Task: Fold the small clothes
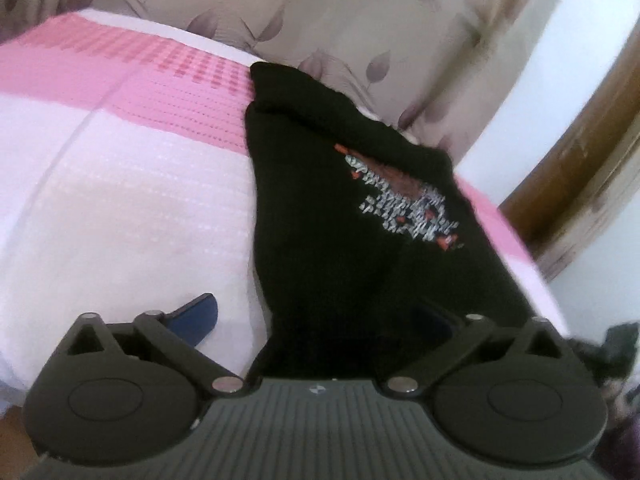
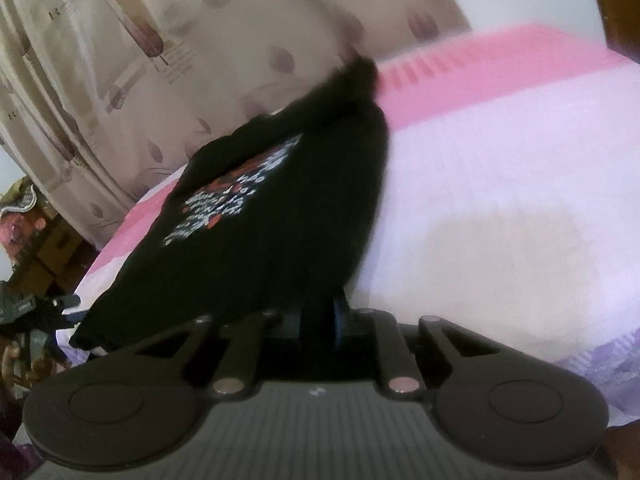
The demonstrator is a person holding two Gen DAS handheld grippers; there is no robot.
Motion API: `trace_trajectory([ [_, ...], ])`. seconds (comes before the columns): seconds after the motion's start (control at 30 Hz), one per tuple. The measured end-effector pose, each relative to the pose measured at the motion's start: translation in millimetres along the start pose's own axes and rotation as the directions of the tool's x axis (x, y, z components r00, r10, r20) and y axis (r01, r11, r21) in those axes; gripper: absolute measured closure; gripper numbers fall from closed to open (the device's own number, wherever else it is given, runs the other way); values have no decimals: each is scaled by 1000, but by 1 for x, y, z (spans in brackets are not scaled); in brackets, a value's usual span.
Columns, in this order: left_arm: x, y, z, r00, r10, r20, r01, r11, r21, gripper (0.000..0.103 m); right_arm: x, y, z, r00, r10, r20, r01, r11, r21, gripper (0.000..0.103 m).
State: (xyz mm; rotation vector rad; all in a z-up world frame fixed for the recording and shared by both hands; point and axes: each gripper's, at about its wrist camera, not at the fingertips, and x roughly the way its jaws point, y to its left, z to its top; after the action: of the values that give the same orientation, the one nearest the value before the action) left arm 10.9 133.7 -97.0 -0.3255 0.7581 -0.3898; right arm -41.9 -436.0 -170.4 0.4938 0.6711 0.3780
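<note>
A small black shirt (image 1: 332,208) with a white and red print lies on the pink and white bed cover (image 1: 120,184). My left gripper (image 1: 316,320) is wide open; its left blue finger (image 1: 196,316) rests on the cover and the shirt's near edge lies between the jaws, hiding the right finger. In the right wrist view my right gripper (image 2: 320,320) is shut on the near edge of the black shirt (image 2: 272,208), which stretches away from it over the bed.
A beige curtain (image 1: 360,20) with purple leaf print hangs behind the bed. A wooden door frame (image 1: 580,152) stands at the right. Cluttered boxes and objects (image 2: 28,240) stand at the left beyond the bed's edge (image 2: 600,364).
</note>
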Motion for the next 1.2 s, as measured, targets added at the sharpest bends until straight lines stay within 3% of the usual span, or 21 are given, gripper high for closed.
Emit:
trace_trajectory([
  [0.07, 6, -12, -2, 1000, 16, -6, -15, 997, 76, 3, 6, 2, 2, 1000, 13, 1, -13, 1000, 13, 80],
  [0.13, 11, -23, -4, 1000, 27, -8, -25, 991, 132, 26, 13, 7, 3, 1000, 0, 5, 0, 1000, 3, 80],
  [0.17, 13, -27, -5, 999, 39, -12, -37, 988, 150, 75, 16, 10, 3, 1000, -4, 5, 4, 1000, -9, 81],
  [0.2, 16, -28, -5, 997, 63, -34, -57, 987, 152, 94, 17, 12, 4, 1000, -13, 2, 13, 1000, -23, 90],
  [0.33, 6, -23, -8, 998, 51, -24, -47, 990, 130, 95, 7, 14, -3, 1000, 9, -28, -10, 1000, -24, 94],
  [0.43, -11, -18, -16, 999, 2, -41, 3, 995, 103, 95, -7, 20, -17, 998, 39, -49, -41, 998, -42, 95],
  [0.73, -13, -9, -4, 1000, 10, -15, -9, 996, 86, 94, -15, 3, -15, 999, 29, 25, -30, 998, 54, 92],
  [0.77, -11, -9, -1, 1000, 0, -29, 2, 996, 86, 88, -14, 1, -15, 999, 40, 28, -42, 996, 72, 91],
  [0.83, -7, -10, 1, 999, 10, -37, -6, 996, 88, 56, -10, 2, -11, 999, 45, 13, -46, 997, 67, 84],
  [0.87, -5, -11, 1, 999, 2, -39, 1, 995, 95, 32, -8, 5, -10, 999, 33, 10, -34, 998, 50, 73],
  [0.9, -4, -14, 0, 999, -15, -37, 19, 995, 101, 16, -5, 7, -9, 999, 42, 2, -42, 998, 45, 62],
  [0.93, -1, -17, 0, 998, -33, -45, 38, 994, 105, 13, -2, 10, -8, 998, 61, -1, -61, 997, 43, 58],
  [0.97, 3, -22, 0, 997, -47, -54, 53, 992, 114, 17, 2, 13, -8, 998, 65, -1, -65, 997, 33, 54],
  [1.03, 12, -32, -2, 997, -37, -72, 48, 987, 156, 46, 11, 25, -7, 998, 63, -16, -63, 998, -11, 56],
  [1.07, 16, -38, -2, 997, -11, -76, 25, 983, 180, 85, 15, 29, -6, 997, 66, -26, -67, 997, -25, 64],
  [1.1, 21, -41, -2, 996, 4, -91, 13, 982, 188, 93, 20, 33, -6, 997, 71, -43, -73, 997, -39, 82],
  [1.2, 17, -40, 1, 997, -11, -71, 22, 987, 161, 93, 20, 34, -7, 994, 98, -45, -99, 995, -23, 86],
])
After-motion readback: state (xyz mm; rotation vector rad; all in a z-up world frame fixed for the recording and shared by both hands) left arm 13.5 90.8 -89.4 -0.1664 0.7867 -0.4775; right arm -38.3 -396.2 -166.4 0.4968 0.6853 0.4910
